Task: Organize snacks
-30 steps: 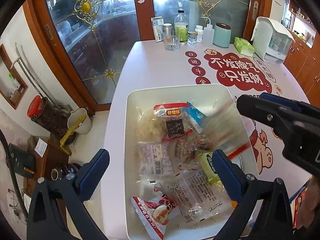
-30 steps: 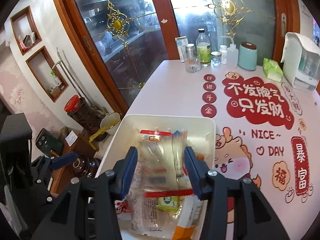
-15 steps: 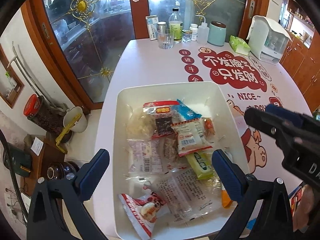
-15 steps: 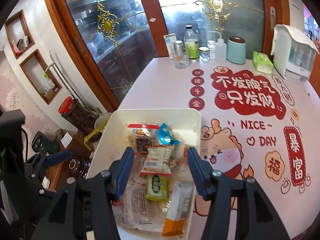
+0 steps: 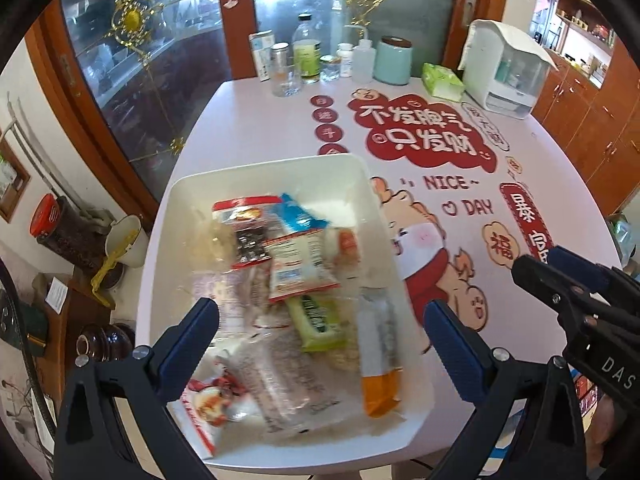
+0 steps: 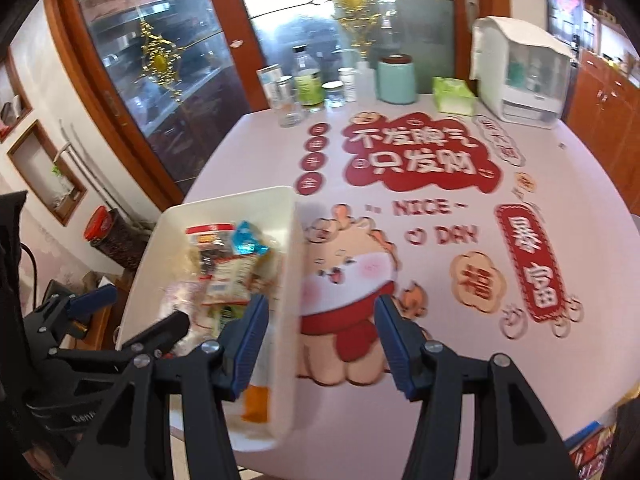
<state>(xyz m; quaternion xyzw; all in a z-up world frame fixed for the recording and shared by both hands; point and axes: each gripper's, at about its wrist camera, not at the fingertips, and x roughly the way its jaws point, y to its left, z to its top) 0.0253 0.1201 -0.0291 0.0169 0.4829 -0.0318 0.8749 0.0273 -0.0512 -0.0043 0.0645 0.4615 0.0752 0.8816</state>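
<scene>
A white rectangular bin (image 5: 260, 172) sits at the near left of the round table and holds several snack packets, among them a green bar (image 5: 318, 322), a red-edged packet (image 5: 298, 266) and an orange-ended packet (image 5: 378, 364). My left gripper (image 5: 320, 340) is open and empty above the bin's near half. My right gripper (image 6: 320, 340) is open and empty, above the bin's right wall (image 6: 288, 280) and the table beside it. The bin also shows in the right wrist view, with the left gripper (image 6: 100, 320) at its left.
The pink table (image 6: 440, 360) carries red printed decals. At its far edge stand bottles and jars (image 5: 306, 56), a teal canister (image 5: 394, 60), a green tissue pack (image 5: 442, 82) and a white dispenser (image 5: 502, 68). Glass doors stand behind. The floor at left holds a red-lidded jar (image 5: 48, 220).
Both grippers drew back and to the right. The right gripper, earlier above the bin, now straddles its right wall. A packet it held a second ago lies in the bin.
</scene>
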